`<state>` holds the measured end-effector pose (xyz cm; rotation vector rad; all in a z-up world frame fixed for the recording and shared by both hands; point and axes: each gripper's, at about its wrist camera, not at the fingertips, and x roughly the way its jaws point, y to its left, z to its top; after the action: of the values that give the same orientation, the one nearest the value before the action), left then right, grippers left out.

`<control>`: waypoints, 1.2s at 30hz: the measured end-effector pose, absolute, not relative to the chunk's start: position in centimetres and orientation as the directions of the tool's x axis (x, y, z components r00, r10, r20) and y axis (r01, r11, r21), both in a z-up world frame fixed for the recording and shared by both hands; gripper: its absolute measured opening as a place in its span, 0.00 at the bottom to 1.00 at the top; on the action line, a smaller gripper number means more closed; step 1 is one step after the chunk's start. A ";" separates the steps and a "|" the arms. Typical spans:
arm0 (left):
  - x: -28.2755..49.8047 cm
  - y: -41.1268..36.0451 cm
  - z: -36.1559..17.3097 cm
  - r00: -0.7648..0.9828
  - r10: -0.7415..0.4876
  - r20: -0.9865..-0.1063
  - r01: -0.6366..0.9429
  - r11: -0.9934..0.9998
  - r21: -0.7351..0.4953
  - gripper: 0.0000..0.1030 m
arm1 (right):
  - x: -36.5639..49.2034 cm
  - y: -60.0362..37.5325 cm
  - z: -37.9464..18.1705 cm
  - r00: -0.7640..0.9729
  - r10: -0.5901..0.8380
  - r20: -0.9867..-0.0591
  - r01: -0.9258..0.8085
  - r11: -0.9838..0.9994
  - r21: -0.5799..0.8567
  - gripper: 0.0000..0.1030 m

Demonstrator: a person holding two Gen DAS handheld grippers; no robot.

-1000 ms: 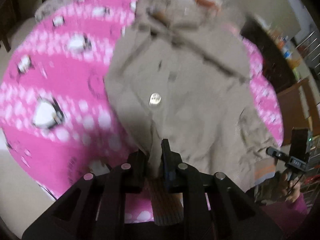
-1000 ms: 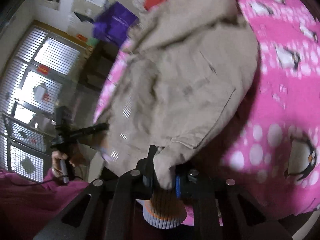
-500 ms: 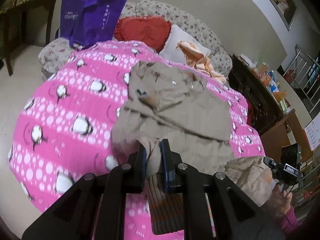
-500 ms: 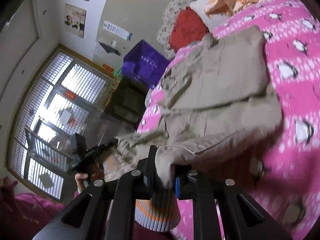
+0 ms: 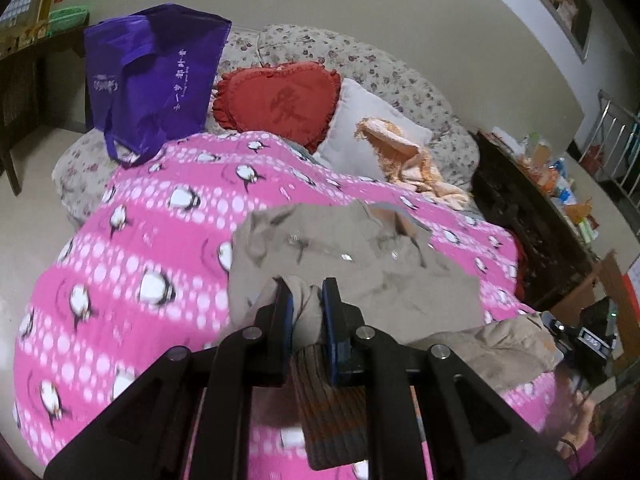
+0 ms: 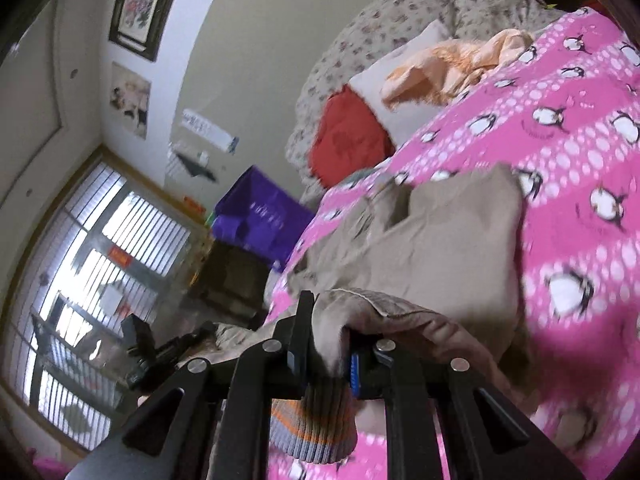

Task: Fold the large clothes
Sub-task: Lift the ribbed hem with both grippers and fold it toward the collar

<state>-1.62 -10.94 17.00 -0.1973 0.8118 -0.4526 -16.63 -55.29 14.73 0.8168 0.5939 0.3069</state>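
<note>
Fingers (image 5: pixel 285 312) of the left gripper (image 5: pixel 306 312) nearly closed, pinching a fold of the beige jacket (image 5: pixel 352 276) near its striped knit cuff (image 5: pixel 332 404). Right gripper (image 6: pixel 325 340) likewise clamped on jacket cloth, a second ribbed cuff (image 6: pixel 316 428) hanging below. Jacket lies bunched on the pink penguin blanket (image 5: pixel 160 240), near edge lifted. Far left: purple tote bag (image 5: pixel 156 76) with white script and vertical characters, not legible. Red heart cushion (image 5: pixel 280 100) bears one embossed character. Wall notices unreadable.
</note>
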 end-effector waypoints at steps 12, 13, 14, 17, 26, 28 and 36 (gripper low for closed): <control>8.6 -15.9 13.2 0.583 -0.379 -0.719 0.242 0.925 -0.292 0.11 | -7.5 -59.3 12.0 0.783 0.399 -0.477 0.094 0.682 0.726 0.13; 9.2 -16.2 12.6 0.576 -0.371 -0.728 0.235 0.928 -0.288 0.11 | -6.8 -59.6 11.4 0.777 0.397 -0.489 0.109 0.680 0.725 0.13; 9.6 -16.5 12.2 0.572 -0.364 -0.735 0.232 0.932 -0.280 0.12 | -6.2 -59.9 10.8 0.773 0.392 -0.499 0.124 0.678 0.725 0.13; 10.3 -17.3 11.2 0.571 -0.334 -0.749 0.228 0.942 -0.247 0.12 | -5.1 -60.5 9.4 0.758 0.390 -0.523 0.147 0.679 0.719 0.14; 10.8 -18.2 10.5 0.576 -0.296 -0.762 0.223 0.954 -0.201 0.14 | -4.1 -61.1 8.0 0.733 0.379 -0.565 0.178 0.695 0.697 0.18; 11.0 -18.1 10.3 0.571 -0.293 -0.767 0.212 0.955 -0.207 0.15 | -4.1 -61.0 8.2 0.727 0.380 -0.572 0.176 0.703 0.689 0.18; 11.0 -18.2 10.1 0.567 -0.282 -0.774 0.212 0.958 -0.193 0.18 | -4.4 -61.1 9.2 0.724 0.377 -0.578 0.167 0.717 0.677 0.31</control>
<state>11.05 -18.21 10.13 -0.0817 0.9239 -0.2904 -4.38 -61.07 9.24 0.7815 0.7717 0.1296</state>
